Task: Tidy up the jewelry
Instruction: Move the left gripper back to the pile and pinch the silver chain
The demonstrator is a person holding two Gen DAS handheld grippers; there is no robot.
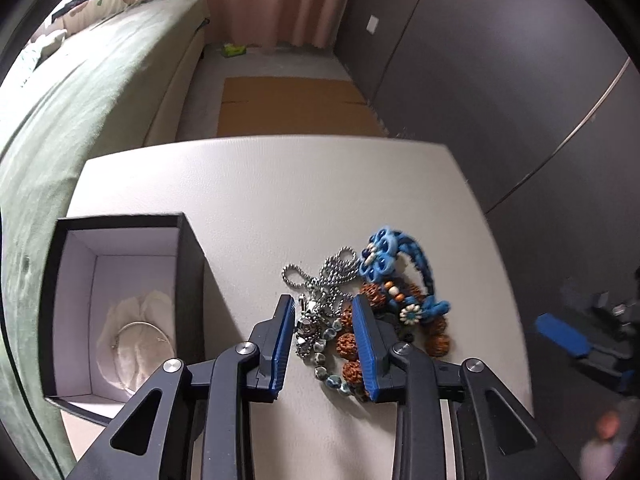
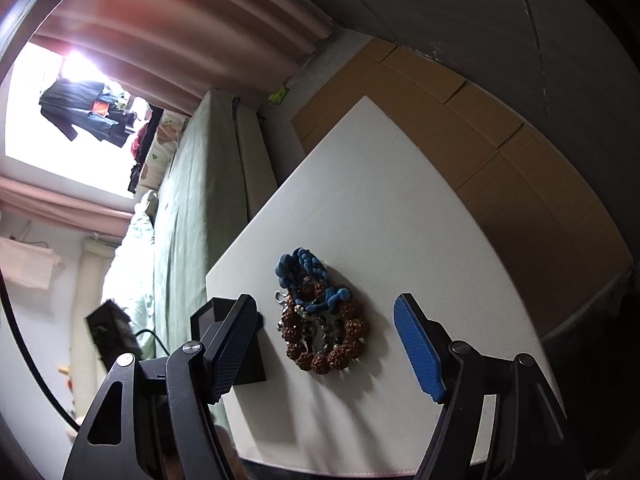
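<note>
Our jewelry pile (image 1: 360, 312) lies on the white table (image 1: 256, 200), right of the black box (image 1: 120, 308). Our left tongs (image 1: 324, 304), partly open, straddle the silver chain (image 1: 320, 288), unpinched; next, squeeze. Right tongs (image 2: 328, 340) hover wide, empty.

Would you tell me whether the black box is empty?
Not empty: the open black box already holds a thin silver ring on pale padding.

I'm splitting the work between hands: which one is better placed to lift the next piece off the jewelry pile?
Left. The left tongs already straddle the silver ball chain in the pile, beside the open black box. The right tongs hang wide open, short of the pile.
</note>
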